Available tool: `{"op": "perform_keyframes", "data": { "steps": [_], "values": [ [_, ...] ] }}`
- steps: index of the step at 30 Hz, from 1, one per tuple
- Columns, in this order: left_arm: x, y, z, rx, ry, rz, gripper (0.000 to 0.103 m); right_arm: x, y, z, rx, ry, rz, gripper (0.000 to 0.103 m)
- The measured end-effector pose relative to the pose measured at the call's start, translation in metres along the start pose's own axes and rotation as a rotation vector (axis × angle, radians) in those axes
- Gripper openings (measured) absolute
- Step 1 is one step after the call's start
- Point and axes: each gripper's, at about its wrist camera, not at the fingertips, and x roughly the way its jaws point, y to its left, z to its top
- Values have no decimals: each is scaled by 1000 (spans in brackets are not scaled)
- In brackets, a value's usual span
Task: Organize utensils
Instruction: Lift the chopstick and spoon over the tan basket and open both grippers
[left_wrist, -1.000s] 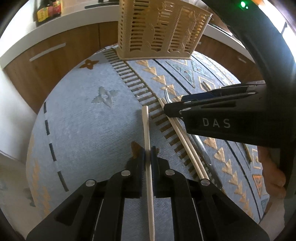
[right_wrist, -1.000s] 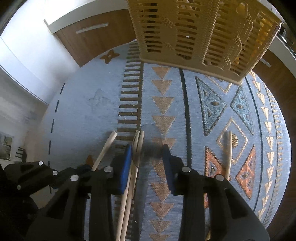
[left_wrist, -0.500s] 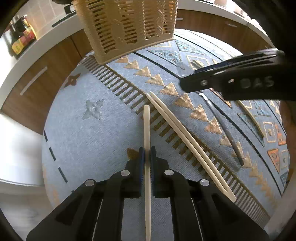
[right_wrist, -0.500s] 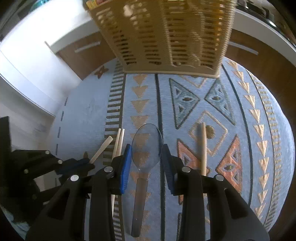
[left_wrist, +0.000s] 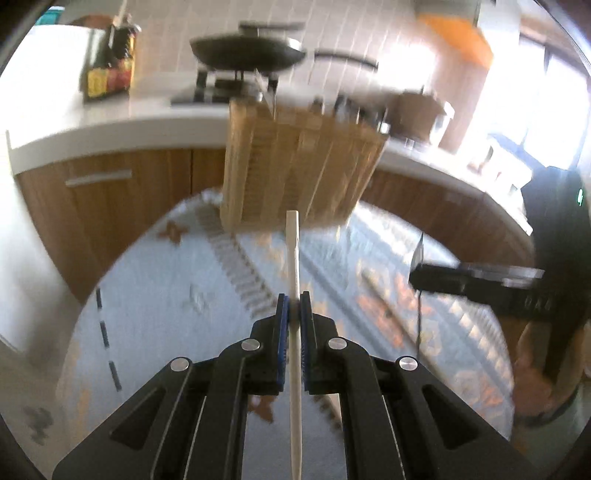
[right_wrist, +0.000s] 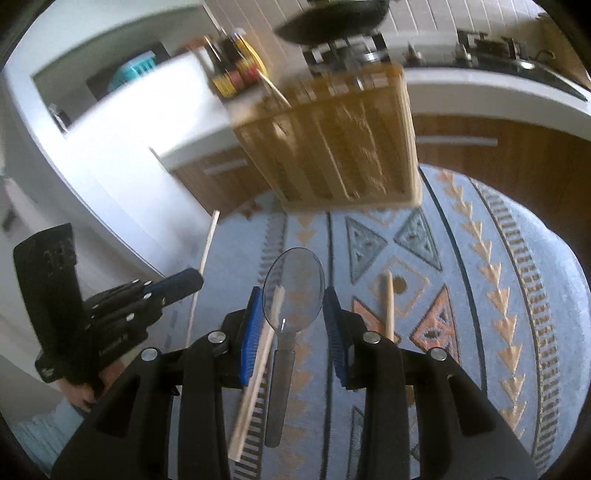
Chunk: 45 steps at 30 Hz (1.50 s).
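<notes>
Patterned cloth (right_wrist: 498, 258); left tool (left_wrist: 294, 310) clamps chopstick (left_wrist: 293, 266); right tool (right_wrist: 291, 314) grips spoon (right_wrist: 293, 284)

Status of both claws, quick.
Left claw: closed on a single chopstick.
Right claw: closed on the bowl of a spoon, lifted off the cloth.

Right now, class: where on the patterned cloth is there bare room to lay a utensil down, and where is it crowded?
Bare: the plain blue stretch left of the striped band, and the cloth's right side beyond the lone chopstick. Crowded: the middle, under the spoon, where the paired chopsticks lie, and right before the basket.
</notes>
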Motion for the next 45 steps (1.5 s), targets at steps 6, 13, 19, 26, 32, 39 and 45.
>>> {"op": "perform_keyframes", "data": {
  "steps": [6,13,19,26,32,39,45],
  "values": [
    [-38,-7,25,-31,-210,-39,4,-32,13,4,-60,-147,84,30],
    [-70,-17,64,-26,-466,-4,4,-67,42,35,-125,-340,24,30],
    [-64,-12,112,-80,-610,2,4,-88,53,69,-169,-527,-91,30],
    [-37,-2,157,-132,-717,12,4,-86,62,119,-176,-706,-197,30],
    [-2,-3,172,-69,-767,90,4,-54,58,147,-196,-808,-344,30],
    [40,7,166,-49,-763,199,4,-11,44,156,-228,-779,-412,30],
    [50,15,159,-51,-739,220,4,12,35,155,-229,-735,-408,30]
  ]
}}
